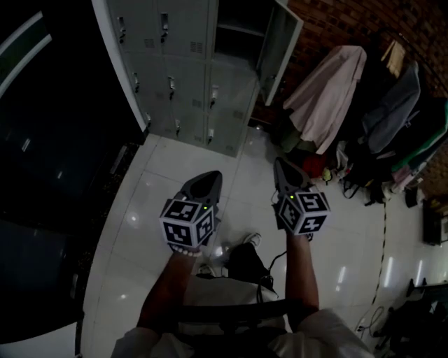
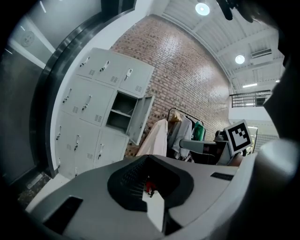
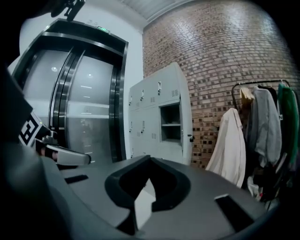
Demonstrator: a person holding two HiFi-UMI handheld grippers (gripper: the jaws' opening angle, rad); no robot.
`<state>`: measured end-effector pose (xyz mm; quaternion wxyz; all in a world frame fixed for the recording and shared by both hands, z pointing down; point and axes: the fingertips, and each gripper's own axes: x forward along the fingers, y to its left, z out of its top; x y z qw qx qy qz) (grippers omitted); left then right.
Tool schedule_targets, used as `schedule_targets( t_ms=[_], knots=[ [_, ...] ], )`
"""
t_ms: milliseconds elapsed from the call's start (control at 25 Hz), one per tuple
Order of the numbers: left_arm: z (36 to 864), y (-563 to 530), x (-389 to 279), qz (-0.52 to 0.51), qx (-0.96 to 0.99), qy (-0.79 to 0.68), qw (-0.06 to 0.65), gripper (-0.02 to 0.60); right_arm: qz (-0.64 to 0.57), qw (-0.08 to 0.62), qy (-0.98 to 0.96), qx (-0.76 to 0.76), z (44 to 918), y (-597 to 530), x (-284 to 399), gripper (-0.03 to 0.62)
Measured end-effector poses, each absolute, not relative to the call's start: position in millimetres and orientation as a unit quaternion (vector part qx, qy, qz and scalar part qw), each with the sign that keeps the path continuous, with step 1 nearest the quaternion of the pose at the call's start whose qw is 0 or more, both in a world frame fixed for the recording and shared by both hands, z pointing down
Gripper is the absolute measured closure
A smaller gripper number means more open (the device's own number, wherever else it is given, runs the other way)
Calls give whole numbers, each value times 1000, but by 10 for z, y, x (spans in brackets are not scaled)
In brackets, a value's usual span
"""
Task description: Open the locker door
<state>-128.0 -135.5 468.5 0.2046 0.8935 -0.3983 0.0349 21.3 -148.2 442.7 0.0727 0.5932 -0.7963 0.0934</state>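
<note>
A glossy white tiled floor point(image 1: 175, 157) runs to a brick wall point(image 1: 336, 21). Well short of the grey metal locker bank point(image 1: 185, 77), the left gripper point(image 1: 208, 178) and right gripper point(image 1: 283, 168) hover closed and empty. The bank's upper-right locker door point(image 1: 281, 52) stands open. Any further door would need parted jaws pinching its small latch squarely. Right of the bank, a hanging cream coat point(image 1: 329, 94) and dark bags point(image 1: 364, 175) crowd that side.

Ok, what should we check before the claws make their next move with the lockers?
1. A locker door stands open: ok.
2. Left claw shut, nothing in it: ok.
3. Right claw shut, nothing in it: ok.
4. Claws close enough to touch the lockers: not ok, both are well back over the floor.
5. Hanging coat apart from the open door: ok.
6. Open locker empty inside: cannot tell, too dark.
</note>
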Motion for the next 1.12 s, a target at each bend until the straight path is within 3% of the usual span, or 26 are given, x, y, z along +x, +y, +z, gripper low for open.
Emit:
schedule_targets(
  t_ms=[360, 1120],
  knots=[
    [4570, -985, -1127, 16, 900, -390, 197, 586, 102, 55, -813, 570, 4350, -902, -4, 591],
    [4348, -635, -532, 9, 877, -442, 187, 586, 111, 44, -851, 511, 4242, -672, 476, 591]
  ],
)
